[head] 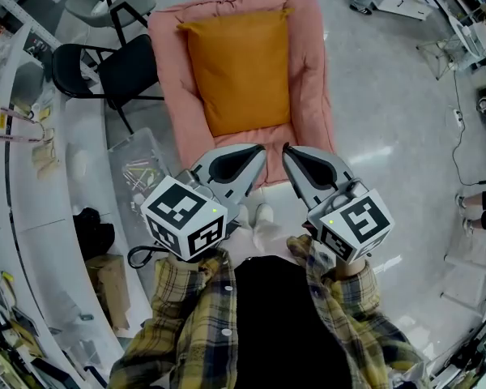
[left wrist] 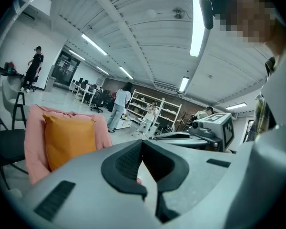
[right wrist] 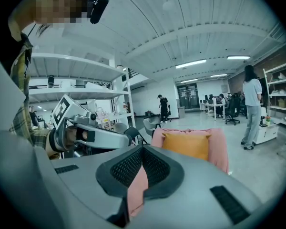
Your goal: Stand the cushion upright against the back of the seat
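Note:
An orange cushion [head: 241, 67] rests against a pink padded seat [head: 172, 63] on the floor ahead of me. In the gripper views the cushion [left wrist: 69, 140] [right wrist: 187, 144] stands upright against the pink back [left wrist: 34, 142] [right wrist: 219, 149]. My left gripper [head: 263, 148] [left wrist: 143, 142] and right gripper [head: 285, 147] [right wrist: 142, 148] hover side by side over the seat's near edge. Both are shut and hold nothing. Pink fabric shows only through the slit below the right jaws. Each gripper view catches the other gripper: the right gripper [left wrist: 205, 128] and the left gripper [right wrist: 95, 135].
A black folding chair [head: 105, 71] stands left of the seat, a clear plastic bin [head: 142, 168] nearer me. A white curved counter [head: 16, 217] runs along the left. Several people [left wrist: 120, 104] [right wrist: 251, 104] stand far off among desks and shelves.

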